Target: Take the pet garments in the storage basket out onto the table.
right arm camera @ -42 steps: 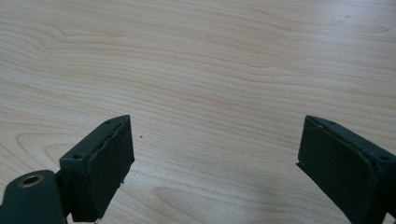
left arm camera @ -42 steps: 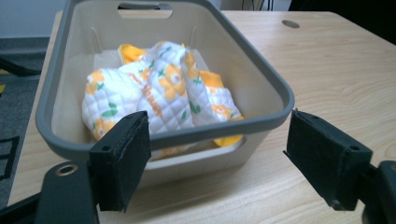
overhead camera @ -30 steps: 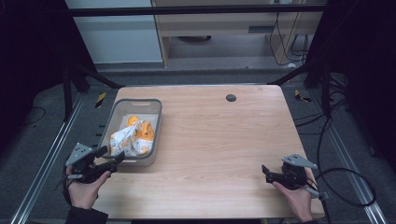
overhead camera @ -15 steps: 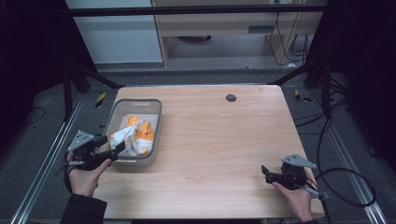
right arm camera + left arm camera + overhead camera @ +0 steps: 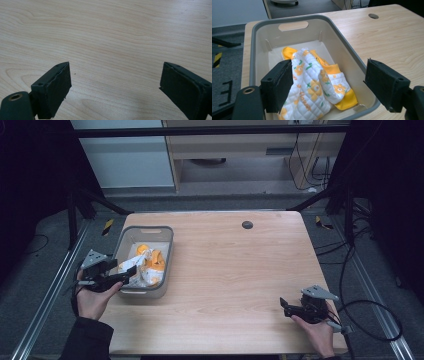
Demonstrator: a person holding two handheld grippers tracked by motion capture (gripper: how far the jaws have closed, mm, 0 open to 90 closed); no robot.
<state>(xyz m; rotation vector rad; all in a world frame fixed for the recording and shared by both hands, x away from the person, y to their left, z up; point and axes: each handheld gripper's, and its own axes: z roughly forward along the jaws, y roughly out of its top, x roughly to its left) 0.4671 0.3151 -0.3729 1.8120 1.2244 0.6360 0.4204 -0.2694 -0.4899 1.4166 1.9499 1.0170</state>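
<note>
A grey plastic bin (image 5: 169, 254) stands on the left part of the wooden table (image 5: 240, 270). In it lies a crumpled white quilted cloth with orange flowers and orange trim (image 5: 145, 265). My left gripper (image 5: 129, 274) hovers at the bin's near left corner and is open. In the left gripper view its jaws stand wide apart over the bin's (image 5: 347, 45) near end, with the cloth (image 5: 312, 75) below and between them and my left gripper (image 5: 329, 82) touching nothing. My right gripper (image 5: 284, 307) rests near the table's front right, open. The right gripper (image 5: 115, 85) has bare wood between its jaws.
A round cable hole (image 5: 247, 224) sits near the table's far edge, also seen as the hole (image 5: 373, 16) in the left gripper view. Black frame struts flank the table. Cables (image 5: 370, 320) trail on the floor at the right.
My left gripper has moved forward and slightly right, from beside the bin's front left corner to over its near end. The right gripper has stayed put.
</note>
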